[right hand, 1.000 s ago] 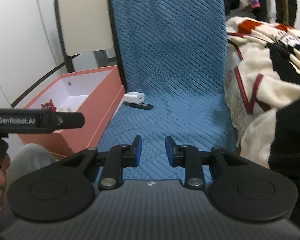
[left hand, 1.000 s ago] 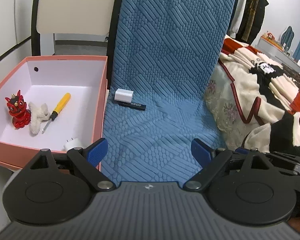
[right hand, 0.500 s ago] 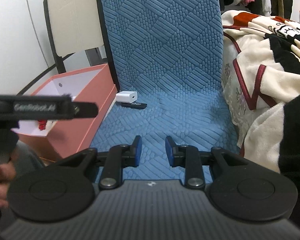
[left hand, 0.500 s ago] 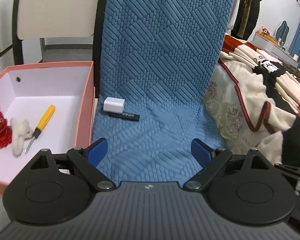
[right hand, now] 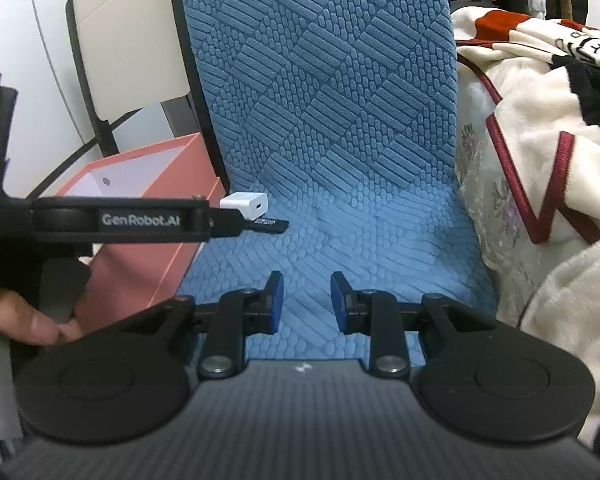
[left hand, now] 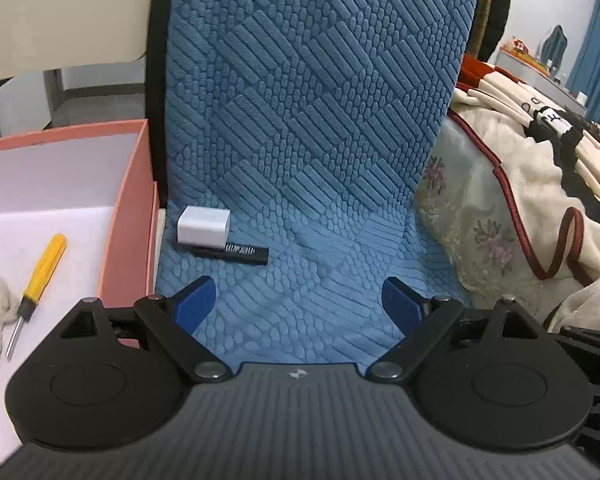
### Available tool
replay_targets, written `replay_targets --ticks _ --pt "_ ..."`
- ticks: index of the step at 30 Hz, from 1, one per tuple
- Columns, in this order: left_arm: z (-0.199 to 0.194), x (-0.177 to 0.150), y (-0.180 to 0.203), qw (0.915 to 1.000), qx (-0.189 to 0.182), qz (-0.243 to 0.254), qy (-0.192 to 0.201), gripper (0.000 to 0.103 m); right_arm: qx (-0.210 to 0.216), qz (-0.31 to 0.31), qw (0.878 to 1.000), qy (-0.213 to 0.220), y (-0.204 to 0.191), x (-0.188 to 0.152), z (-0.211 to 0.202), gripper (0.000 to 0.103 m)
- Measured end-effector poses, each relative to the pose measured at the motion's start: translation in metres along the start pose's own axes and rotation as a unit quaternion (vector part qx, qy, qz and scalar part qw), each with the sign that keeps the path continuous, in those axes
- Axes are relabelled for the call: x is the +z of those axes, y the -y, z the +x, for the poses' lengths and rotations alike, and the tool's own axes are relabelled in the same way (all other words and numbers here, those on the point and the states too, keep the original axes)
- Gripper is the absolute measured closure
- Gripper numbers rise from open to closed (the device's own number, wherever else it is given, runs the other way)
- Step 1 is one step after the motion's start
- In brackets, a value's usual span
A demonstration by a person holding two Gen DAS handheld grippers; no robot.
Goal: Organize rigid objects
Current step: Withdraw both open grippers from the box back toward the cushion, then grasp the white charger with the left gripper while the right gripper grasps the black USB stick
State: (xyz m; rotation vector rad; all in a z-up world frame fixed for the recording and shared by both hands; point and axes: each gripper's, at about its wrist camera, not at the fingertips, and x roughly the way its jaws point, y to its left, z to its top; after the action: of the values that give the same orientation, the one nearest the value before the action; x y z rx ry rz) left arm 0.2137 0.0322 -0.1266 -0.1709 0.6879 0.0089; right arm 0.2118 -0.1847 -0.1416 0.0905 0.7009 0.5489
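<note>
The left tool (left hand: pixel 296 300) stands wide open above the blue quilted mat (left hand: pixel 300 160) and holds nothing. The right tool (right hand: pixel 306 300) is open only a narrow way, also holding nothing. Far ahead on the mat lies a white charger block (left hand: pixel 203 231) touching a black stick (left hand: pixel 236 254). Left is the pink box (left hand: pixel 124 216) with a yellow screwdriver (left hand: pixel 40 268). A blanket (left hand: pixel 540 200) lies right.

Blue quilted seat cover (left hand: pixel 300 120); white charger (left hand: pixel 203 230); black stick (left hand: pixel 236 254); pink box (left hand: pixel 128 216); yellow-handled screwdriver (left hand: pixel 40 272).
</note>
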Motion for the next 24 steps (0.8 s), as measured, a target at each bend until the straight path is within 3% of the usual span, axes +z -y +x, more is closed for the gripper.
replay_targets --ticks 3,9,12,18,20,24 --pt "0.014 0.007 -0.005 0.9999 -0.002 0.001 -0.012 0.011 -0.008 -0.015 1.000 -0.014 -0.002 0.005 0.013 0.073" --pt "0.040 0.021 -0.009 0.9992 0.006 0.027 -0.029 0.012 0.029 -0.040 0.998 -0.028 -0.003 0.018 0.041 0.073" --pt "0.052 0.026 -0.011 0.9987 0.010 0.035 -0.036 0.016 0.028 -0.047 0.998 -0.045 -0.003 0.025 0.062 0.073" --pt "0.075 0.037 -0.019 0.9979 0.017 0.033 -0.052 0.019 0.076 -0.070 0.992 -0.071 -0.002 0.035 0.099 0.072" --pt "0.084 0.044 -0.022 0.9974 0.024 0.036 -0.058 0.019 0.086 -0.098 0.989 -0.069 -0.006 0.038 0.110 0.062" --pt "0.106 0.056 -0.029 0.9953 0.045 0.035 -0.078 0.019 0.110 -0.126 0.983 -0.070 -0.010 0.049 0.134 0.061"
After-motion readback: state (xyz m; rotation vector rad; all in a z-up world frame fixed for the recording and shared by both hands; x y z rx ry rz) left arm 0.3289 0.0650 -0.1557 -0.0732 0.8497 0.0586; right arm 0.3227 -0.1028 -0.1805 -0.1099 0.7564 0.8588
